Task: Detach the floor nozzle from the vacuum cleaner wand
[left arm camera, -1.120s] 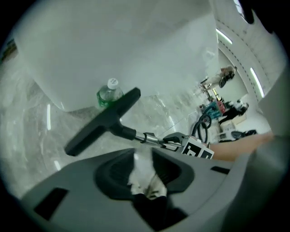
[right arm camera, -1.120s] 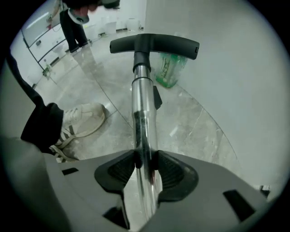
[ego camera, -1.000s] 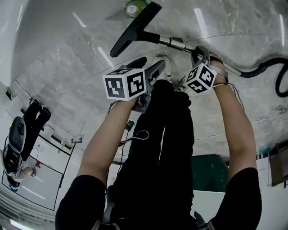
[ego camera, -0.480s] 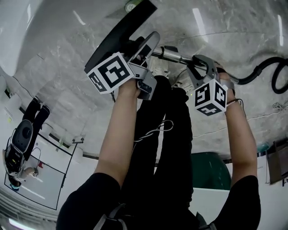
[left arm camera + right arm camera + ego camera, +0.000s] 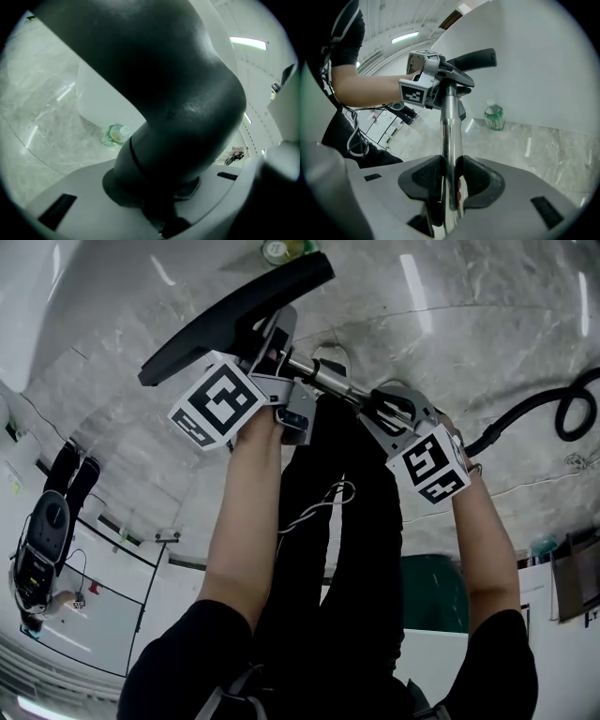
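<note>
In the head view the black floor nozzle hangs lifted off the marble floor, still joined to the chrome wand. My left gripper sits at the nozzle's neck. In the left gripper view that thick black neck fills the frame between the jaws of my left gripper, which have just been closing and now press on it. My right gripper is further back along the wand. Its dark pads clamp the chrome wand, and the nozzle shows beyond.
A green-labelled bottle stands on the floor by a white wall, past the nozzle. The black hose curls away to the right. A green bin is near the person's legs, and a black machine stands at the left.
The left gripper moved forward from beside the legs to the nozzle's neck and closed there. The right hand rose with the wand, and the nozzle came up off the floor and tilted.
</note>
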Motion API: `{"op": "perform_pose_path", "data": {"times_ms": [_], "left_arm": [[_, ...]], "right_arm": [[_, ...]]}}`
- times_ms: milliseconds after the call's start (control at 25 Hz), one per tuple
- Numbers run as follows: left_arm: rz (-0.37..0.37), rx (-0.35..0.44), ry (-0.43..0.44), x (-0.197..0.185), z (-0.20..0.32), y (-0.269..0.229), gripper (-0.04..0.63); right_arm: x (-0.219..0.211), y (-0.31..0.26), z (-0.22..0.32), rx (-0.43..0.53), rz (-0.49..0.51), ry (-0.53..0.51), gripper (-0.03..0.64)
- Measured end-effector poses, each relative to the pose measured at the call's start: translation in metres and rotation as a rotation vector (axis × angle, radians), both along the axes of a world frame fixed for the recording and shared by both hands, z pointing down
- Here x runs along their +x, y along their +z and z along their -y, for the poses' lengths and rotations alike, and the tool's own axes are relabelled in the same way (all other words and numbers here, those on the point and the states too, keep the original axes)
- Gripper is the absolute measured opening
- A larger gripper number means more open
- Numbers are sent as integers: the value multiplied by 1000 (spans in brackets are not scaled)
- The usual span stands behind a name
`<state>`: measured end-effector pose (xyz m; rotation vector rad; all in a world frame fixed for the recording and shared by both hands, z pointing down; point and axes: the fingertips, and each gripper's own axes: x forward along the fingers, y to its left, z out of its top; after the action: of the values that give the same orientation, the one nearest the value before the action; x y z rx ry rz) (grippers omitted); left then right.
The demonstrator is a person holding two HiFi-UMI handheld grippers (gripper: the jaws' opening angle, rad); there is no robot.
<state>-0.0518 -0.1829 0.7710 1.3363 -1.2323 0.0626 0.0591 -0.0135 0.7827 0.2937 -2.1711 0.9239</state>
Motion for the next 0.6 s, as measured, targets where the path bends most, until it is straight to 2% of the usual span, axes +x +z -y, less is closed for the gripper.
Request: {"op": "perform_pose_path", "data": {"times_ms": [120, 280, 440, 600], "left_arm": [[26, 112, 11, 7, 3, -15, 87], [9, 231, 38, 0, 7, -43, 87], [-34, 285, 66, -1, 8, -68, 87], [-94, 277, 102, 24, 0, -76, 87]], "right_arm": [[4, 12, 7, -54, 40, 5, 167], [-15, 8, 16, -137, 109, -86, 167], [-31, -12, 13, -184, 212, -212, 171], [-67, -32, 14, -215, 312, -239, 177]]}}
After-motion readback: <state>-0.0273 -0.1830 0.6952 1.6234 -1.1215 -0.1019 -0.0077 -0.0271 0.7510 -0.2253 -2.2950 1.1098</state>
